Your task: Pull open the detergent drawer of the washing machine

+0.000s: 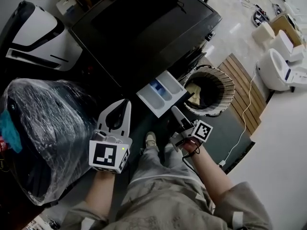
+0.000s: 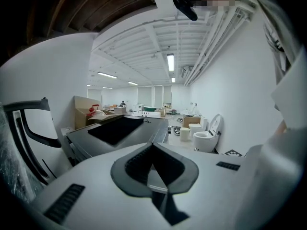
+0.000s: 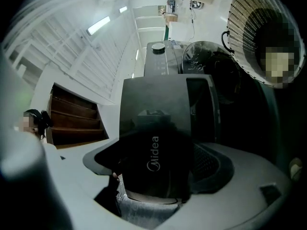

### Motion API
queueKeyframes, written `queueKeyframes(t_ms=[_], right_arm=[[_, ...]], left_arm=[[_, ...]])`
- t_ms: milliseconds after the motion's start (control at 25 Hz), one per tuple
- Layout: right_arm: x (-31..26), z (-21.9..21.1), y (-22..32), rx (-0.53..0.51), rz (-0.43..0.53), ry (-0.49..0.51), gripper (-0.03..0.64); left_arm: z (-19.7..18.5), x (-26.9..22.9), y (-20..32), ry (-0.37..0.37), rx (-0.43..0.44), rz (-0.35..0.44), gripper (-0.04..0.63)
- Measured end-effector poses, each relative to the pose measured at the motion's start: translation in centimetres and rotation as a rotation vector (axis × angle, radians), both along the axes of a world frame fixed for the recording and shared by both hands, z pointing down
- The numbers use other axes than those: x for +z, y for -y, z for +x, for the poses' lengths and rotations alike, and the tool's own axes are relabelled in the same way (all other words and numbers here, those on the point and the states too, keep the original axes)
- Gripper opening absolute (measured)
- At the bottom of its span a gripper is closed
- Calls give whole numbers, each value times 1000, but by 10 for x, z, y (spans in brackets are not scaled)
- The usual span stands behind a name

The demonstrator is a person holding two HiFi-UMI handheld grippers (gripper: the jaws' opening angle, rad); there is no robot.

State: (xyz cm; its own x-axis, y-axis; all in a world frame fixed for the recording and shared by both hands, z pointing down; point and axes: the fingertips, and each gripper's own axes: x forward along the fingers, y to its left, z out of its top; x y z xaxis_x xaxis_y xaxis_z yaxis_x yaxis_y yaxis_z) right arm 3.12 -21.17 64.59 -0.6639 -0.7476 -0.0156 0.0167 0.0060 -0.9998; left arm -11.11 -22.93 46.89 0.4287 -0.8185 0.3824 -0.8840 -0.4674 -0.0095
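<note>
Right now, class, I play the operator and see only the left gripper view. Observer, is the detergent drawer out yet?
Observer: Yes. The head view shows the detergent drawer pulled out of the washing machine, with its compartments showing.
Operator: What is the right gripper doing?
Observer: The right gripper is shut on the drawer's dark front panel, which bears the word Midea.
Operator: Is anything close to the drawer?
Observer: A woven basket stands just to the right of it in the head view.
</note>
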Motion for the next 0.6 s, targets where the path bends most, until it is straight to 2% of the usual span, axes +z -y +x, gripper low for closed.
queueKeyframes(t_ms=[400,600], right_arm=[[3,6,-7,9,-15,-21,434],[2,11,-6,27,-13,-102,434]], left_arm=[[12,-4,-12,1,34,5,16],[9,-6,-16,4,34,5,17]])
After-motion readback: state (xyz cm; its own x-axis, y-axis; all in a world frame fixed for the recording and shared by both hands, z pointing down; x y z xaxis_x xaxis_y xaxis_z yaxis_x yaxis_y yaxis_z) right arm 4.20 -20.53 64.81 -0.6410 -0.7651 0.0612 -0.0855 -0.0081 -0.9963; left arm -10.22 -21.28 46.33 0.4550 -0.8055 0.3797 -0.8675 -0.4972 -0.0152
